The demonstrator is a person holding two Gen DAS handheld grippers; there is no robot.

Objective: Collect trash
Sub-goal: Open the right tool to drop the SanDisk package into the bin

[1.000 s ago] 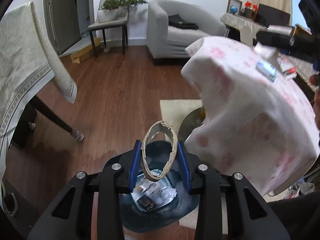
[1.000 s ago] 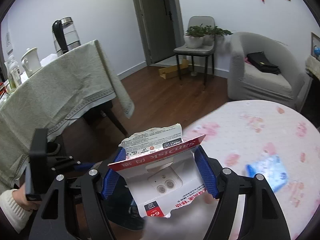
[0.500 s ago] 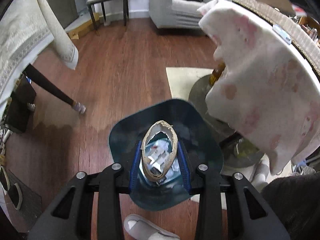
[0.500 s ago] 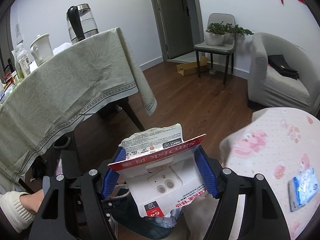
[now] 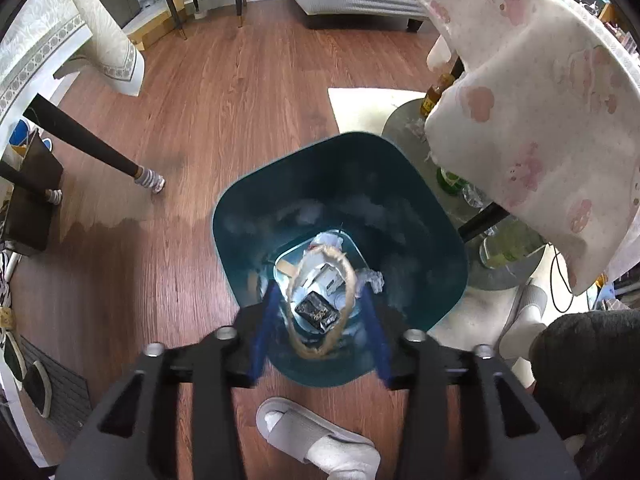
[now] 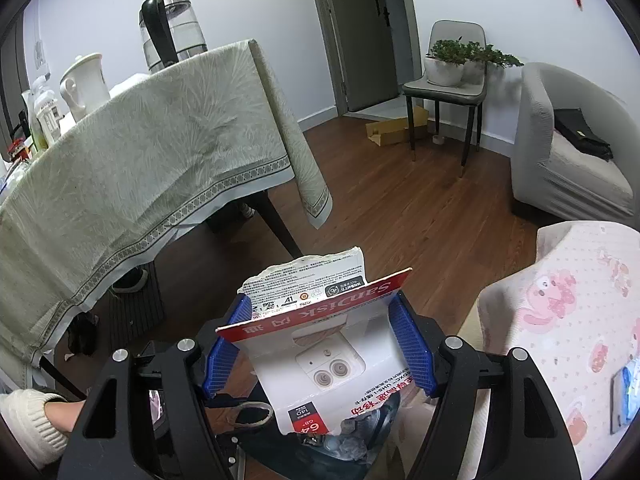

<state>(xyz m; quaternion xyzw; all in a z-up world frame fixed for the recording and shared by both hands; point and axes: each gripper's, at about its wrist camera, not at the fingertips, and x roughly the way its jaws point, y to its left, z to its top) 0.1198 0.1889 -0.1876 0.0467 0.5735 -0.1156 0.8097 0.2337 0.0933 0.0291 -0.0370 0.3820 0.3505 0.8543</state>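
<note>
My left gripper is open above a dark teal trash bin. A torn cardboard ring hangs loose between its spread blue pads, touching neither, over the trash in the bin's bottom. My right gripper is shut on a torn red-and-white SanDisk card package, held over the same bin, whose rim shows just below the package. The left gripper and the hand holding it show at lower left of the right wrist view.
A round table with a pink-print cloth overhangs the bin on the right, with bottles under it. A green-clothed table stands left. My slippered foot is near the bin. A blue packet lies on the pink cloth.
My left gripper has moved down over the bin and opened, so the cardboard ring is loose. My right gripper has carried the package left off the pink table, over the bin.
</note>
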